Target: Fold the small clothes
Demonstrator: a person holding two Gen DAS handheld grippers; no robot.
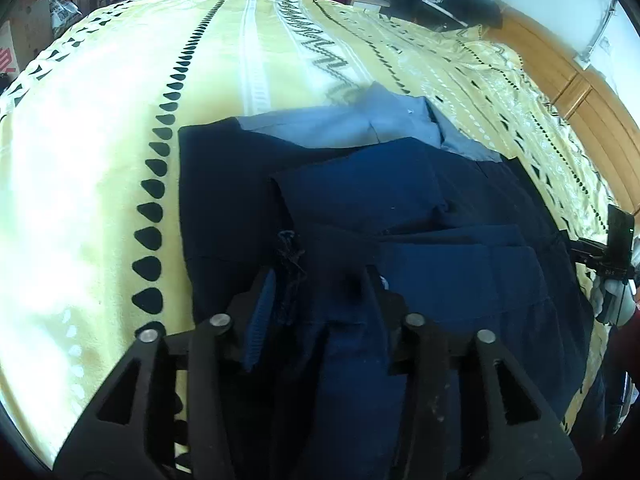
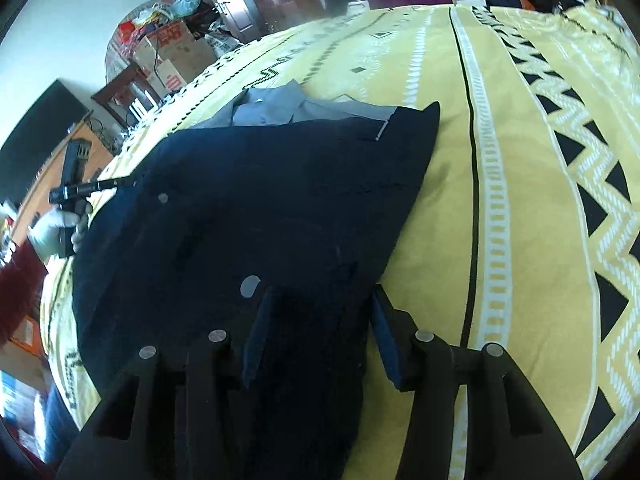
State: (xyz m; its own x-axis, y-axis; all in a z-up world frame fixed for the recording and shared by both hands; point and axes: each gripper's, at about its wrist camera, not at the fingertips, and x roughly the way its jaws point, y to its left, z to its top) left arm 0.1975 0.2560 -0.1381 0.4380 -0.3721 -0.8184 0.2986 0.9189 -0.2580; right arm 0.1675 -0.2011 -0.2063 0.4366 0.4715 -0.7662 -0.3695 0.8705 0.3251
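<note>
A dark navy garment [image 1: 360,200] with a pale blue collar part [image 1: 360,128] lies partly folded on the yellow patterned bedspread [image 1: 100,140]. My left gripper [image 1: 316,296] stands over its near edge. A fold of the navy cloth rises between the spread fingers, and the blue pad [image 1: 262,316] on the left side shows clear of the cloth. In the right wrist view the same garment [image 2: 260,200] lies flat with white buttons [image 2: 250,286] showing. My right gripper [image 2: 320,320] is open over its near right edge, with cloth lying between the fingers.
A gloved hand [image 2: 52,232] holds the left gripper's body at the garment's far left side. A wooden headboard [image 1: 580,112] runs along the right of the bed. Boxes and clutter [image 2: 168,52] stand beyond the bed's far edge. Bare bedspread [image 2: 520,200] lies right of the garment.
</note>
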